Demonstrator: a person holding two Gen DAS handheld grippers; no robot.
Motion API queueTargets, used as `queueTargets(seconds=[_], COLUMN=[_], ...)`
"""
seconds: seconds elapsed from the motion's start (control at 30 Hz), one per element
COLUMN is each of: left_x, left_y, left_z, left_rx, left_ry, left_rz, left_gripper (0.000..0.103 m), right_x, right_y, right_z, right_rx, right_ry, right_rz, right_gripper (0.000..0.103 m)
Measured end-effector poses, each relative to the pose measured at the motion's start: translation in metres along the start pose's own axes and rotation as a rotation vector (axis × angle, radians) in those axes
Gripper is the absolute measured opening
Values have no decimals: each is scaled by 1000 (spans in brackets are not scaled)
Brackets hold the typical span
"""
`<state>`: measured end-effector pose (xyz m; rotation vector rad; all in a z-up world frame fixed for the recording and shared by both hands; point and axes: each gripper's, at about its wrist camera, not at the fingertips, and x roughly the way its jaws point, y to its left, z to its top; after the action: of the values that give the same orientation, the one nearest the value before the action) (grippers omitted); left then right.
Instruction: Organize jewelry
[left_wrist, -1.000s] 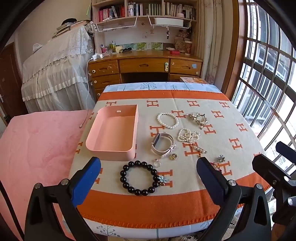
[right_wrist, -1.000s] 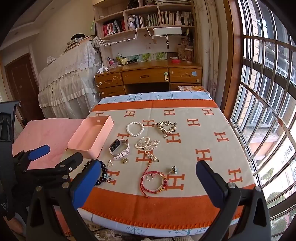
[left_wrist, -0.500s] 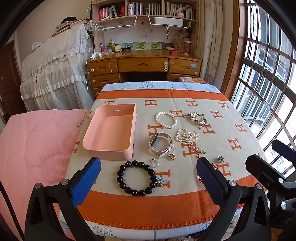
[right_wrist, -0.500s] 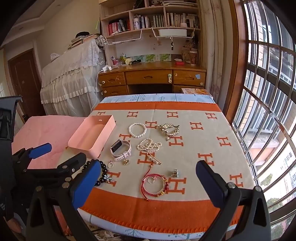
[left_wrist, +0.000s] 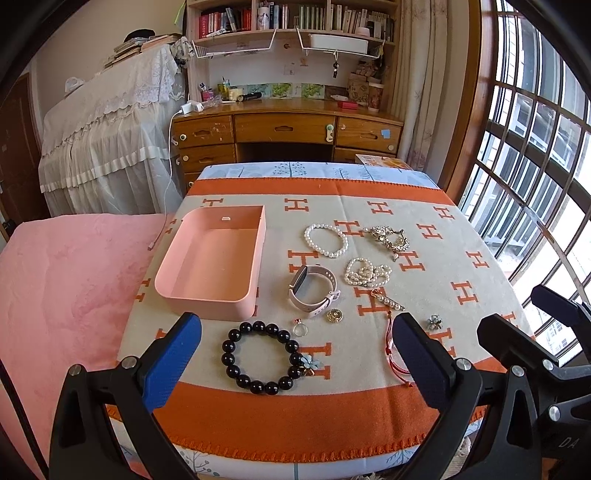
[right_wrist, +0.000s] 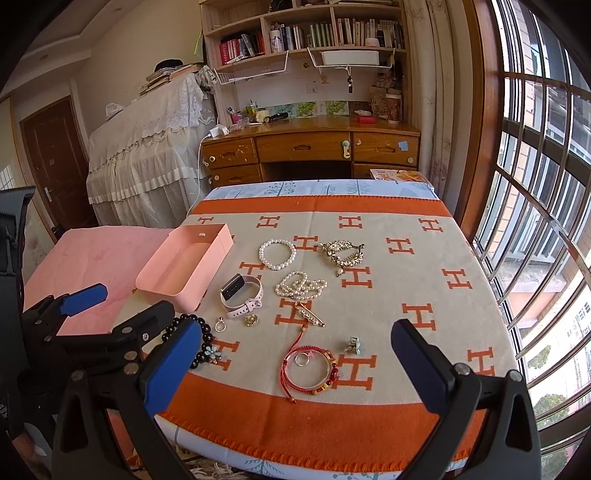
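Both hand-held grippers hover spread wide and empty: the left hand-held gripper (left_wrist: 295, 354) frames the black beaded bracelet (left_wrist: 260, 357), likely bound for the empty pink plastic tray (left_wrist: 212, 266) ahead-left; the right hand-held gripper (right_wrist: 295, 362) frames the red cord bracelet (right_wrist: 309, 369).

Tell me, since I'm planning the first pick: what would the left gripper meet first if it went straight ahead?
Probably the black bead bracelet, lying between the open left gripper fingers' line; depth is unclear.

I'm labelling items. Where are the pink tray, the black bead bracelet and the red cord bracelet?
pink plastic tray (left_wrist: 207, 293): left wrist view, near wall.
black bead bracelet (left_wrist: 229, 347): left wrist view, left beads.
red cord bracelet (right_wrist: 334, 369): right wrist view, beaded right side.
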<state>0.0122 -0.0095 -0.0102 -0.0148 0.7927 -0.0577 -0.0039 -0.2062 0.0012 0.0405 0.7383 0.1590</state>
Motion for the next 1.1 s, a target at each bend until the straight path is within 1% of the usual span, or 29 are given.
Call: queueTargets(seconds=[0.3, 0.77, 0.93, 1.1], left_x=[2, -11, -17, -19], left_y=[-4, 2, 2, 1], left_z=[1, -7, -9, -11], left_rx=[0, 0, 7, 15], left_ry=[-10, -39, -52, -46], left_rz=[-5, -30, -24, -12], left_gripper=[102, 102, 102, 102], right_x=[-1, -14, -18, -21], right_y=[1, 3, 3, 4], right_z=[-1, -6, -8, -11], right_rx=[0, 10, 12, 14], right_ry=[-12, -40, -48, -48], right_rz=[4, 7, 4, -1], right_gripper=[103, 103, 103, 103])
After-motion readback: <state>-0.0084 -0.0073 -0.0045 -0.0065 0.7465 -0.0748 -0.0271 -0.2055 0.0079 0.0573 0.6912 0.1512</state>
